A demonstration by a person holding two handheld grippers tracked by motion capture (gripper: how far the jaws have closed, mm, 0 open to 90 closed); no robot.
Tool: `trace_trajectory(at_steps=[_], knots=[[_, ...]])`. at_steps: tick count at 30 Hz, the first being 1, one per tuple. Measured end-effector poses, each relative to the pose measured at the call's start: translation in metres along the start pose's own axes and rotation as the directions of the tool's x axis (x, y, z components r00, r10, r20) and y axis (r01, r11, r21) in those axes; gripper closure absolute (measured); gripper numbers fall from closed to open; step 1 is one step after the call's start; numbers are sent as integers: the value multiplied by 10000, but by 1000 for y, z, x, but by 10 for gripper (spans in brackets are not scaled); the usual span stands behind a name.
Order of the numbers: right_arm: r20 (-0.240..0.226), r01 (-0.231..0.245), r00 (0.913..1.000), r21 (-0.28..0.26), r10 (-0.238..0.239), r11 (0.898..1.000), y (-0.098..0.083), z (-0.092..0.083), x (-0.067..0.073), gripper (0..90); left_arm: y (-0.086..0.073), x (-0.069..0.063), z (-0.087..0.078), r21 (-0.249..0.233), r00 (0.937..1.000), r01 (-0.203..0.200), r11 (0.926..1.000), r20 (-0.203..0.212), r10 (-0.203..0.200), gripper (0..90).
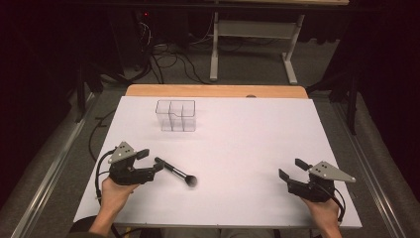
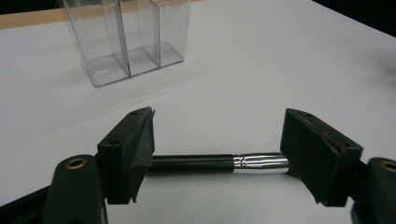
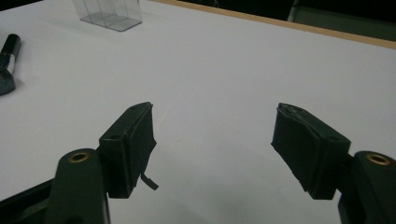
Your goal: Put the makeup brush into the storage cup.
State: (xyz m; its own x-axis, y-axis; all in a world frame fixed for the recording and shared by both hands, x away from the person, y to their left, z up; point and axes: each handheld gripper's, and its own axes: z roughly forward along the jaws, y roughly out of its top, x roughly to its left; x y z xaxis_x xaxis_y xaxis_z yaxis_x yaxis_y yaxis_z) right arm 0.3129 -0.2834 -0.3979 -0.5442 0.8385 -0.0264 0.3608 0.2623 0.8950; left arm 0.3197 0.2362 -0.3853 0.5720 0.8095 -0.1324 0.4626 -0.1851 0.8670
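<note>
Left gripper view, left tongs (image 2: 217, 140) wide apart, makeup brush (image 2: 219, 164) lying crosswise between them, right tongs (image 3: 217, 140) wide, holding nothing

A white tabletop (image 1: 237, 144) with a wooden strip along its far edge stands on grey carpet, where black cables (image 1: 163, 62) tangle on the floor beyond it, beside the white legs of another table (image 1: 214, 49), with a dark curtain at either side.
</note>
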Motion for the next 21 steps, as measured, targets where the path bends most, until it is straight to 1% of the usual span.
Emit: trace_trajectory(at_steps=[6,8,12,15,20,21], knots=[[50,79,10000,100,-79,9999,-1,1,0,312,2,-2,2,21,10000,-68,10000,44,68,262],[57,-9,10000,90,8,10000,-1,1,1,312,2,-2,2,3,9999,-83,10000,74,83,262],[79,-4,10000,81,3,10000,-1,1,0,312,3,-3,2,-18,9999,-61,10000,130,62,260],[91,-2,10000,105,1,9999,-1,2,0,312,5,-5,2,-132,9997,3,9999,236,0,259],[127,-17,9999,24,17,10000,-1,0,0,312,8,-7,3,-168,9996,-18,9999,277,23,259],[132,-89,9999,8,89,10000,-1,-1,0,312,10,-8,2,-203,9995,-36,9998,303,42,259]])
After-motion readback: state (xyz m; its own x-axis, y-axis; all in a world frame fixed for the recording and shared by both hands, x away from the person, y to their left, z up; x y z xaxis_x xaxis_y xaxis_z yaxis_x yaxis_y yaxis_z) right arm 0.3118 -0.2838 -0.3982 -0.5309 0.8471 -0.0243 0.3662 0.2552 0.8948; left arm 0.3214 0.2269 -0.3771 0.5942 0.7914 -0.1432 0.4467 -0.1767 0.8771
